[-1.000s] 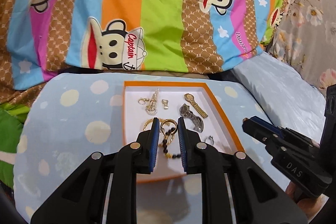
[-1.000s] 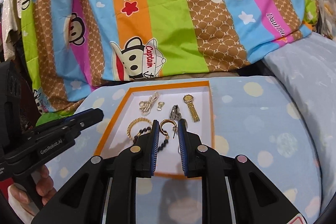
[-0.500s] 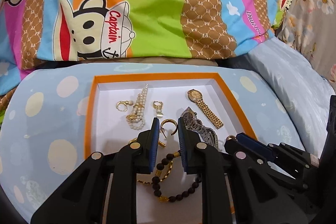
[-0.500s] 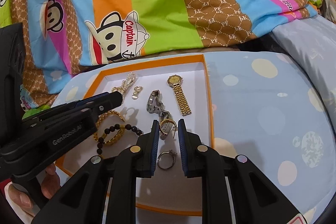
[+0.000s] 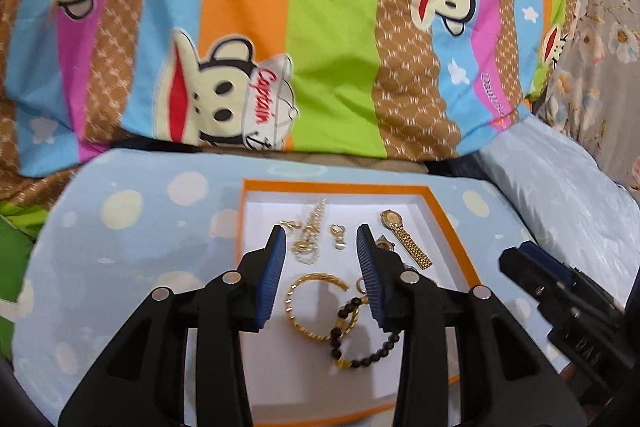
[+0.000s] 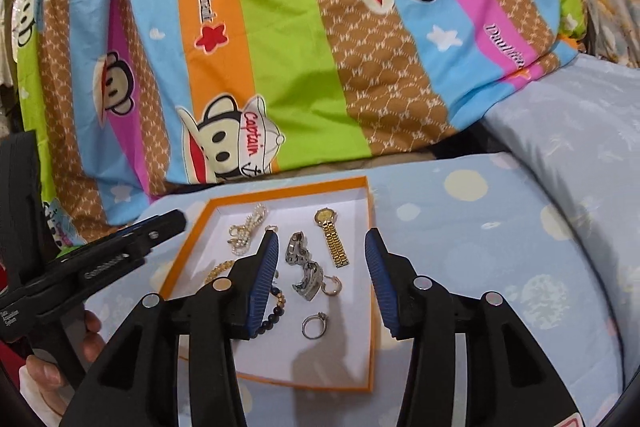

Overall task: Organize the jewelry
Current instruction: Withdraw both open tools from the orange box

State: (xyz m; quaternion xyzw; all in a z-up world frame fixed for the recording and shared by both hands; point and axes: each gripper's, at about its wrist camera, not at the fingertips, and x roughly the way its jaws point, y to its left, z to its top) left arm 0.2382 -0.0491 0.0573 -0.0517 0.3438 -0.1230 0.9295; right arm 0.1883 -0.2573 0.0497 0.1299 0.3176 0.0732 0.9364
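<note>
An orange-rimmed white tray (image 5: 448,223) (image 6: 372,267) lies on a blue dotted cushion and holds jewelry. In the left wrist view: a gold bangle (image 5: 298,311), a black bead bracelet (image 5: 360,347), a pearl chain (image 5: 310,239), a small earring (image 5: 338,237) and a gold watch (image 5: 406,241). In the right wrist view: the gold watch (image 6: 332,237), a silver watch (image 6: 306,269), a gold hoop earring (image 6: 332,285) and a silver ring (image 6: 314,325). My left gripper (image 5: 320,239) is open and empty above the tray. My right gripper (image 6: 322,239) is open and empty above it.
A striped cartoon monkey blanket (image 5: 320,27) rises behind the blue dotted cushion (image 5: 132,247). A pale blue pillow (image 5: 560,195) lies to the right. The right gripper's body (image 5: 568,307) shows at the left view's right edge; the left one (image 6: 100,255) at the right view's left.
Both grippers opened from nearly shut to wide open. Both pulled back and up from the tray, so the jewelry looks smaller and farther than half a second ago.
</note>
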